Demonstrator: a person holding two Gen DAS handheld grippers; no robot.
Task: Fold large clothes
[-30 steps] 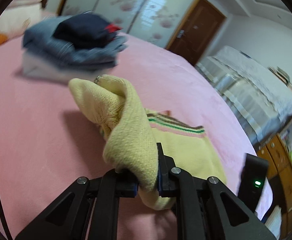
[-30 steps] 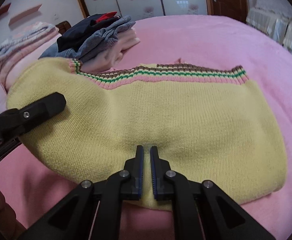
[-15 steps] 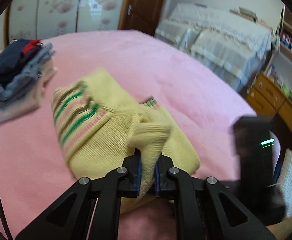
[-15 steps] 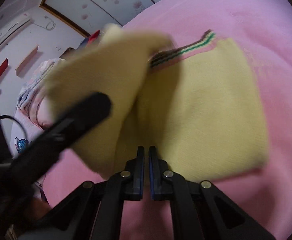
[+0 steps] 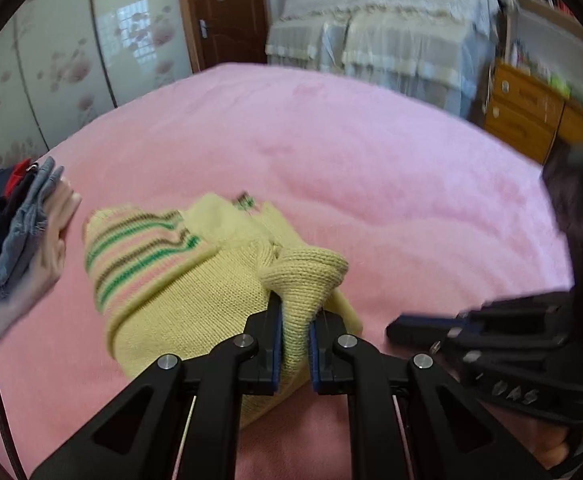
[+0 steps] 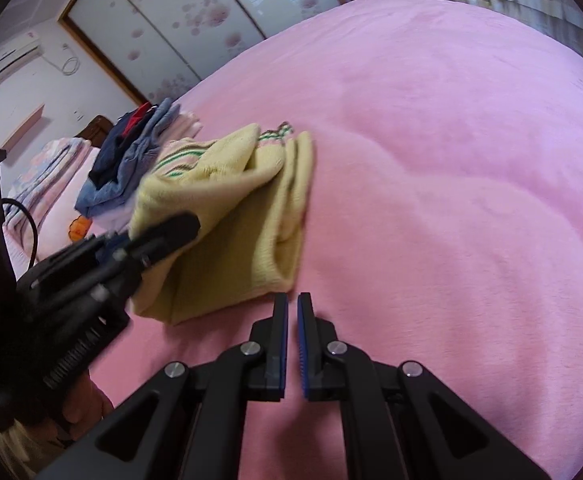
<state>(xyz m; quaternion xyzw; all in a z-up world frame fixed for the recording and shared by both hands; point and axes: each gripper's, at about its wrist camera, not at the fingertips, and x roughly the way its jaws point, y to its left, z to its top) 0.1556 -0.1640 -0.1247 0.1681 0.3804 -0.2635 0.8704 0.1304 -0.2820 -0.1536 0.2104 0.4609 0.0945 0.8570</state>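
Pale yellow knit fills the lower middle of the left wrist view: a sweater (image 5: 179,292) with green, brown and pink stripes lies folded over itself on a pink blanket (image 5: 371,168) that covers the bed. The left gripper (image 5: 295,336) pinches a bunched fold of the sweater between its two blue-padded fingers, holding that fold up off the layers beneath. At the far left edge sits a stack of folded clothes (image 5: 15,240), denim and dark pieces over pale pink ones. The right gripper (image 5: 423,328), blurred, shows at the right edge, just beside the sweater.

From the right wrist view, the sweater (image 6: 251,216) lies in several layers on the pink blanket (image 6: 451,160), left of centre. The right gripper (image 6: 291,312) has its jaws nearly closed with nothing between them, tips just beside the sweater's near corner. The left gripper (image 6: 171,232), blurred, clamps the sweater's left side. The clothes stack (image 6: 131,156) sits behind the sweater.
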